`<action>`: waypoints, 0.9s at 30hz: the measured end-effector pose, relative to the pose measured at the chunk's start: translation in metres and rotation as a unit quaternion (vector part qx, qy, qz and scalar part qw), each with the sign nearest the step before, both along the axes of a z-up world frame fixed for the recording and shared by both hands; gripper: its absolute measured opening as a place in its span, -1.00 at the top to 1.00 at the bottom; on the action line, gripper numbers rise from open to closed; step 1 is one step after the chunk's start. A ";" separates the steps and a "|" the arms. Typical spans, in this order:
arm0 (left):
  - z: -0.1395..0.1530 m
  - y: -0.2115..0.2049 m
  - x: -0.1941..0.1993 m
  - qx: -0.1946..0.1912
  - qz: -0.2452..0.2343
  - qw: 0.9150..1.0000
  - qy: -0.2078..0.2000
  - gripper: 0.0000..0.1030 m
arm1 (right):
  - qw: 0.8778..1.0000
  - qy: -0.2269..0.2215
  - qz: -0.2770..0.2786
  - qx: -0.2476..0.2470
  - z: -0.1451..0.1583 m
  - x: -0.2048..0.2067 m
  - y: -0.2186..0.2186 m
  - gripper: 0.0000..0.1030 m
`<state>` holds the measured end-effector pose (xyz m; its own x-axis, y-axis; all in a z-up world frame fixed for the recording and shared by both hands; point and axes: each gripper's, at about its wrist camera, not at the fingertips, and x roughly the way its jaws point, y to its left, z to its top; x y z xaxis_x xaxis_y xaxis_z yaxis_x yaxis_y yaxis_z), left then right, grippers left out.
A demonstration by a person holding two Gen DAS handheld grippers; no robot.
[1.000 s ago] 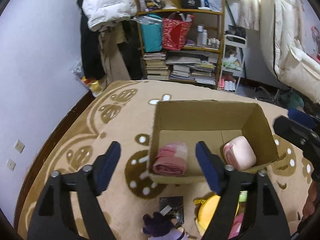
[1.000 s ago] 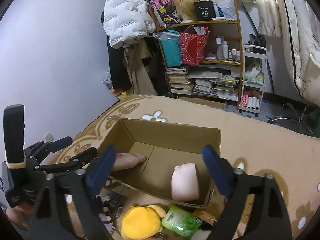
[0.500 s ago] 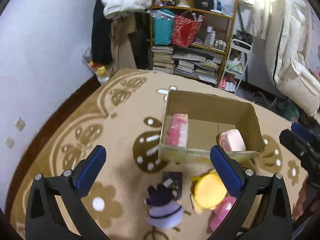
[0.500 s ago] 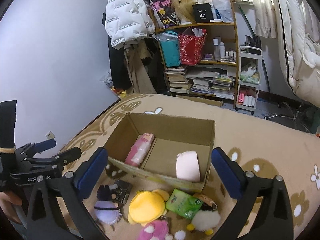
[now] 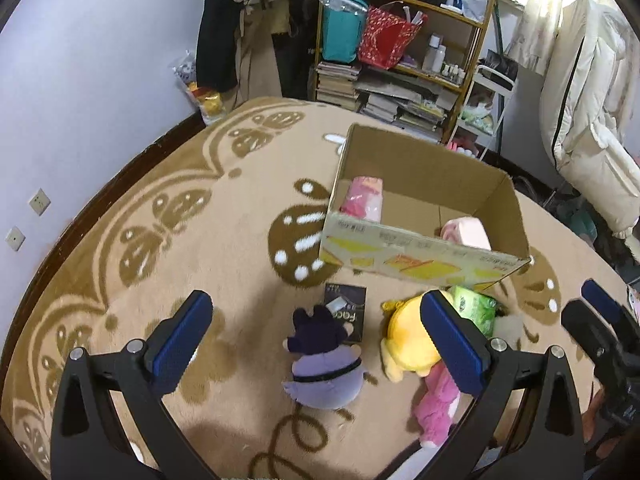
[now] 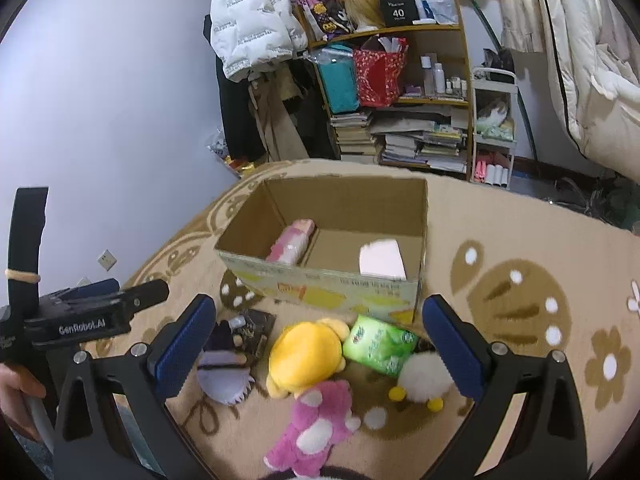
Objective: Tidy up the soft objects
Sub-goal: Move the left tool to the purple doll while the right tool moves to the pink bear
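An open cardboard box point(image 5: 416, 258) point(image 6: 320, 288) stands on the carpet and holds a pink striped roll point(image 5: 362, 204) point(image 6: 292, 240) and a pale pink roll point(image 5: 468, 232) point(image 6: 382, 258). In front of it lie a purple plush point(image 5: 324, 364) point(image 6: 224, 372), a yellow plush point(image 5: 408, 340) point(image 6: 306, 354), a pink plush point(image 5: 438, 404) point(image 6: 316, 416), a green pack point(image 5: 476, 308) point(image 6: 378, 344) and a white fluffy toy point(image 6: 418, 378). My left gripper point(image 5: 316, 340) hangs open and empty above the purple plush. My right gripper point(image 6: 316, 342) stands open and empty above the yellow plush.
A black booklet point(image 5: 348, 308) point(image 6: 252, 330) lies under the purple plush. A cluttered shelf point(image 6: 400, 96) with books and bags, hanging coats point(image 6: 256, 32) and white bedding point(image 5: 588, 92) line the far side. A hand point(image 6: 18, 392) grips the left tool.
Both grippers have pulled back from the box toward the toys on the carpet. The left jaws have spread wider, and the pink striped roll stays in the box.
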<state>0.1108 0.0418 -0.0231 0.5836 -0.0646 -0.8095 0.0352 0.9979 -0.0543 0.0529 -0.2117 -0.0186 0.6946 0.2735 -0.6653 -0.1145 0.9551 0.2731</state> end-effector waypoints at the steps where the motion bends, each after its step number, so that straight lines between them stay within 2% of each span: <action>1: -0.003 0.001 -0.001 0.001 0.002 1.000 0.002 -0.99 | 1.000 0.006 0.001 0.001 -0.004 -0.002 0.001 -1.00; 10: -0.027 0.006 -0.002 -0.010 0.008 0.999 0.037 -0.99 | 0.998 0.062 -0.002 0.025 -0.041 -0.012 0.003 -0.94; 18: -0.055 0.002 0.002 -0.012 0.003 0.996 0.088 -0.99 | 0.994 0.106 -0.016 0.032 -0.070 -0.007 0.003 -0.70; 27: -0.082 -0.004 0.010 -0.009 0.000 0.991 0.131 -0.99 | 0.987 0.153 -0.004 0.050 -0.098 -0.004 0.008 -0.67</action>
